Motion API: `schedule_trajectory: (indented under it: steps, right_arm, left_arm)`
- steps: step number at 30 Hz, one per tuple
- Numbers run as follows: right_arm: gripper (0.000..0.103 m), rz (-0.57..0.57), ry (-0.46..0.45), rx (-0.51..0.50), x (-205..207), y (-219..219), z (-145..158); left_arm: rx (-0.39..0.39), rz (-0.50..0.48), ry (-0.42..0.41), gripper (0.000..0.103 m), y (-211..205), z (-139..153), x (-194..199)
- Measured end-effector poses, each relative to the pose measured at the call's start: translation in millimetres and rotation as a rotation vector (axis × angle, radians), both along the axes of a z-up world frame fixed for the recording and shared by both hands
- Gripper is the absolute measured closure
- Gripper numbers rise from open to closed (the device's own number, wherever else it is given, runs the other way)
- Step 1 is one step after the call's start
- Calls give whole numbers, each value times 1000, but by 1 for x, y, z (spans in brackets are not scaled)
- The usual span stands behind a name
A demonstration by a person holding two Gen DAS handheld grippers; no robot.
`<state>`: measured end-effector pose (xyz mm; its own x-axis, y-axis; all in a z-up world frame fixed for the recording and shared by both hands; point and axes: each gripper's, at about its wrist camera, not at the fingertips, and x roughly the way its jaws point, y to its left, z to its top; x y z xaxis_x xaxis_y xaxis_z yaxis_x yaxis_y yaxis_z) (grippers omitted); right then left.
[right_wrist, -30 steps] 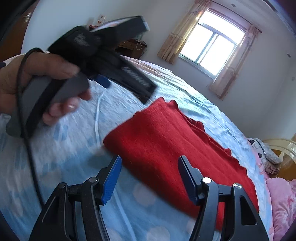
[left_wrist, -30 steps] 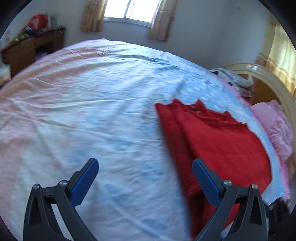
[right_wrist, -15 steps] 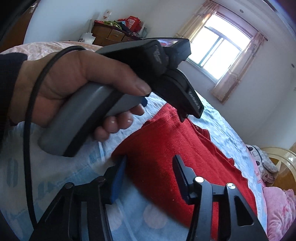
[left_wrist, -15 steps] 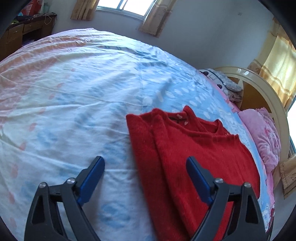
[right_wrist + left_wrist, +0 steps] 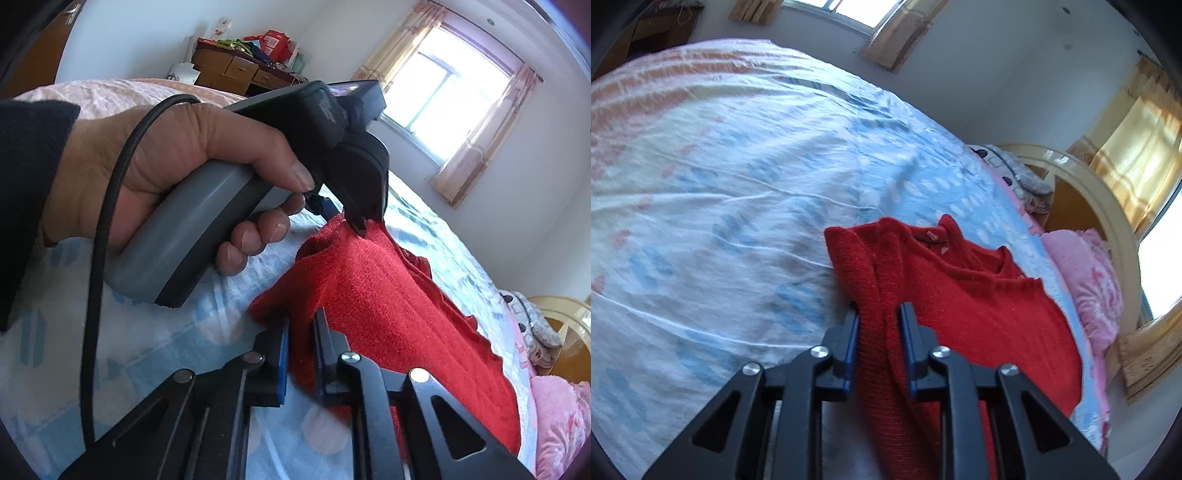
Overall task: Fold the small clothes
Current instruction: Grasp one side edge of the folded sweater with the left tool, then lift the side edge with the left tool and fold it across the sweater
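A red knit sweater (image 5: 975,306) lies partly folded on the bed, neck opening away from me in the left wrist view. My left gripper (image 5: 879,314) is shut on the sweater's folded left edge. In the right wrist view the sweater (image 5: 391,295) stretches away to the right. My right gripper (image 5: 301,325) is shut on its near edge close to a corner. The left gripper (image 5: 364,225), held in a hand, also shows there, pinching the sweater's far corner and lifting it a little.
The bed (image 5: 738,177) has a pale blue and pink patterned sheet. A pink blanket (image 5: 1086,280) and a grey pillow (image 5: 1015,170) lie by the cream headboard (image 5: 1108,199). A wooden desk (image 5: 236,70) with clutter stands by the far wall.
Both grippers were open above the sweater. They have moved in and closed on its left edge, the left at the far corner, the right at the near one.
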<state>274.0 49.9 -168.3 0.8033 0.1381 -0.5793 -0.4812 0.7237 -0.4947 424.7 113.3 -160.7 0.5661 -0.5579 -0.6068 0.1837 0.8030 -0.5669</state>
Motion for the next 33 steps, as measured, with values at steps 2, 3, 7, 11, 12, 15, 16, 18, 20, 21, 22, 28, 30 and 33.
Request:
schedule_trajectory:
  steps: [2,3,7,11,12,15,16,18,20,21,22,28,30,33]
  right_arm:
    - [95,-6,12,28,1,-6,6]
    - [95,-9,14,40,2,-9,10]
    - [96,-12,2,62,2,-17,21]
    - [96,-29,-4,88,4,-31,31]
    - [96,-36,-5,97,4,-36,34]
    - [96,-52,-14,121,3,-47,38]
    - [96,-59,-15,136,3,-53,42]
    - [97,-65,-20,158,3,-62,48]
    - [97,-73,-33,174,2,-68,53]
    - [97,-77,-39,186,1,-74,56]
    - [97,-81,-46,193,1,-77,58]
    - [97,-117,-85,215,-2,-102,67]
    - [97,-131,-93,224,-3,-110,70]
    - [97,-150,-99,245,-3,-123,74]
  left_arm:
    - [-25,-1,20,84,2,0,2]
    - [-41,2,33,85,4,0,3]
    - [-68,16,63,86,3,3,5]
    - [-113,30,92,87,4,5,6]
    - [-127,30,98,88,4,6,7]
    - [-154,42,101,89,4,14,7]
    - [-160,42,95,89,2,18,6]
    - [-150,37,78,89,-4,29,5]
    - [-148,29,61,89,-11,38,5]
    - [-148,23,52,89,-15,43,4]
    - [-147,18,41,89,-20,48,4]
    - [-146,-19,9,89,-46,66,9]
    - [-143,-30,-2,89,-56,72,10]
    - [-147,-46,-11,90,-68,78,10]
